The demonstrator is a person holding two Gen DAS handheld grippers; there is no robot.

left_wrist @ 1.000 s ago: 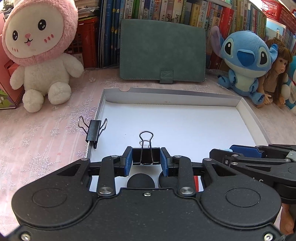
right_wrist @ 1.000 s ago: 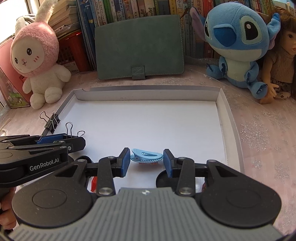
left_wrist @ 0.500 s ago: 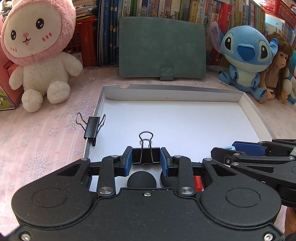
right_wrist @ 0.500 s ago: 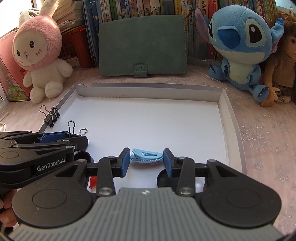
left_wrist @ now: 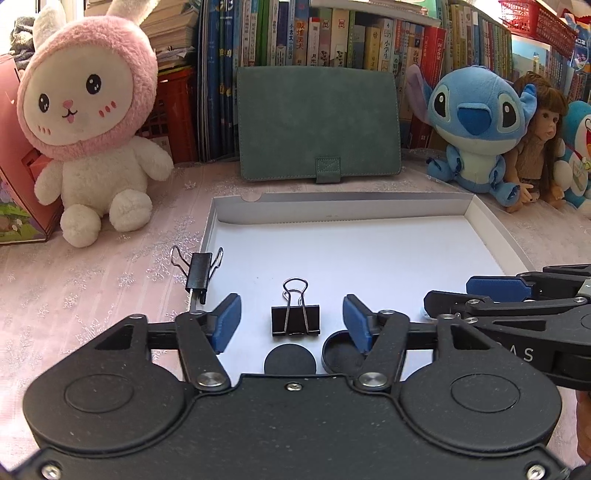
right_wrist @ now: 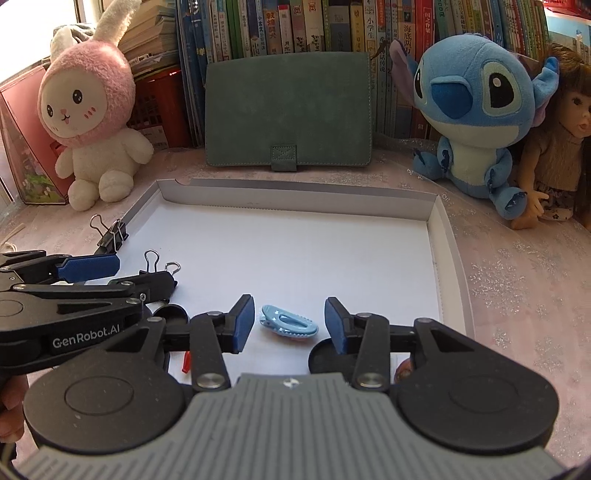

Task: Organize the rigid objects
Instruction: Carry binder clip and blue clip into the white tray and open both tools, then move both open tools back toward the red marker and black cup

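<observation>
Looking along our left gripper, we are seeing the black binder clip standing on the white floor of the shallow tray, its wire loops pointing up and away from us and its broad body running crosswise between the fingers, which are spread wide and touching nothing. Our right gripper is likewise gaping around the blue hair clip, which is lying flat with its long axis running left to right, tilted slightly down toward the right. A second binder clip is sitting clamped on the tray's left wall, and two round black discs are lying just in front of the left gripper's body. The tray is resting on a pink, snowflake-patterned surface. Behind it a green felt case is leaning against a row of books, with a pink bunny plush to the left and a blue plush and a doll to the right.
</observation>
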